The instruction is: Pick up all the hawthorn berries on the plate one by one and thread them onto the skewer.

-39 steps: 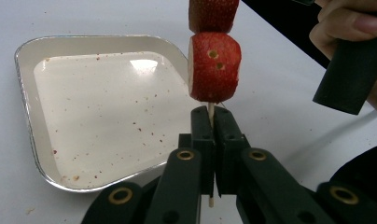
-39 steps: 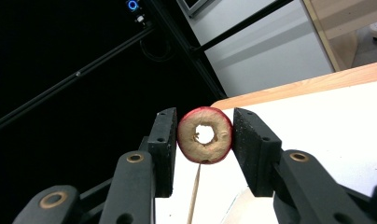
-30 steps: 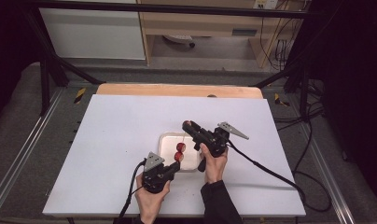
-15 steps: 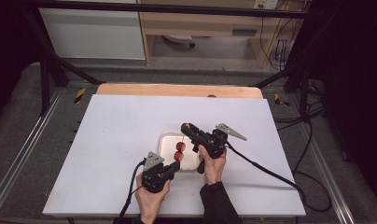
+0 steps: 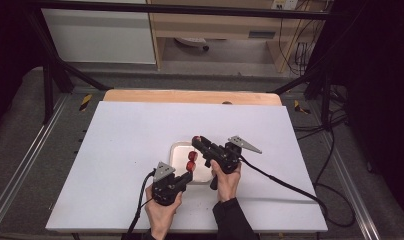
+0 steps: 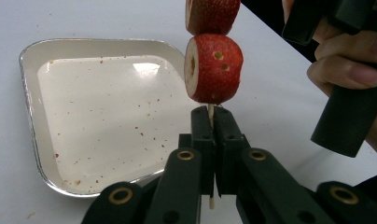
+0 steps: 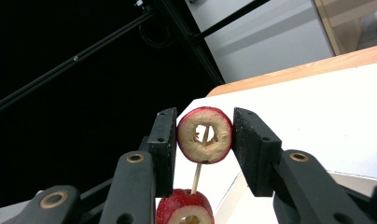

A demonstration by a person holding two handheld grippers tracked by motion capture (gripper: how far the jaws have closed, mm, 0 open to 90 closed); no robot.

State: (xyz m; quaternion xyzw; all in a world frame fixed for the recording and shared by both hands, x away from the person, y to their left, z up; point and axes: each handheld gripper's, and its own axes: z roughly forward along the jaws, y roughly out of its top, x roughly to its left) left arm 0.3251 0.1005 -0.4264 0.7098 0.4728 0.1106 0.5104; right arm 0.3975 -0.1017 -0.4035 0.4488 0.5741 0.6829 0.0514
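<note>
My left gripper (image 6: 211, 122) is shut on the lower end of a thin wooden skewer (image 6: 210, 111), holding it upright. Two red cored fruit pieces (image 6: 213, 69) sit stacked on the stick just above the jaws. Higher on the stick, my right gripper (image 7: 204, 122) is shut on a third ring-shaped red piece (image 7: 205, 135), and the skewer (image 7: 197, 171) runs through its hole. In the high view the left gripper (image 5: 188, 174) is at the white tray's (image 5: 177, 150) near edge, the right gripper (image 5: 196, 142) is above it, and the fruit (image 5: 191, 160) lies between them.
The square white tray (image 6: 32, 140) is bare apart from red specks and lies on a white tabletop (image 5: 130, 150). The person's right hand (image 6: 350, 70) is close on the right in the left gripper view. A wooden strip (image 5: 190, 96) runs along the table's far edge.
The right gripper has edged slightly toward the person with the top fruit piece. The left gripper has stayed put.
</note>
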